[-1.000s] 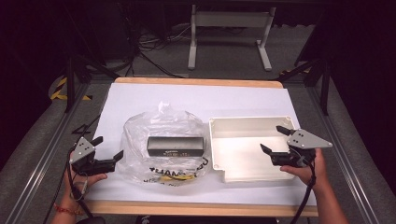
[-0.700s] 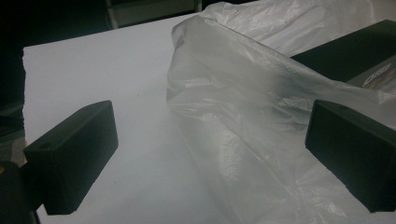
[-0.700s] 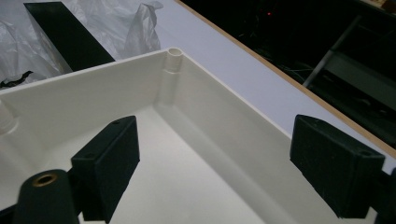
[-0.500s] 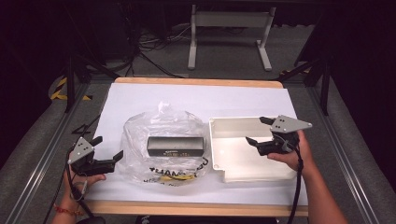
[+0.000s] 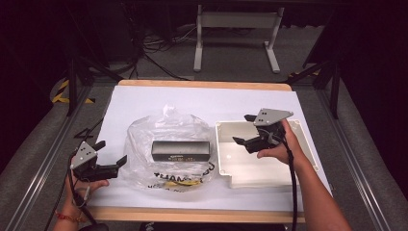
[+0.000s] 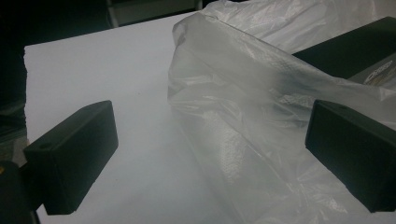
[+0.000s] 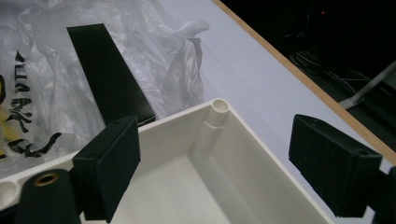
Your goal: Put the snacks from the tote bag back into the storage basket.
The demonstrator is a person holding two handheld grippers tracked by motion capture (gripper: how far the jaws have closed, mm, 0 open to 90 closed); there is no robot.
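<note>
A flat black box lies on a crumpled clear plastic bag in the middle of the white table. To its right stands an open white plastic box. My right gripper hovers open over that box's left half, jaws pointing toward the black box; the white box's corner post lies between the jaws. My left gripper rests open at the bag's left edge, with the bag bulging between its jaws.
The bag carries black lettering and something yellow near the table's front wooden edge. A white stand and cables lie on the floor beyond the table. Bare white surface stretches behind the bag and box.
My right gripper has moved left and away from me, from the white box's right edge to over its left half. The left gripper has hardly shifted.
</note>
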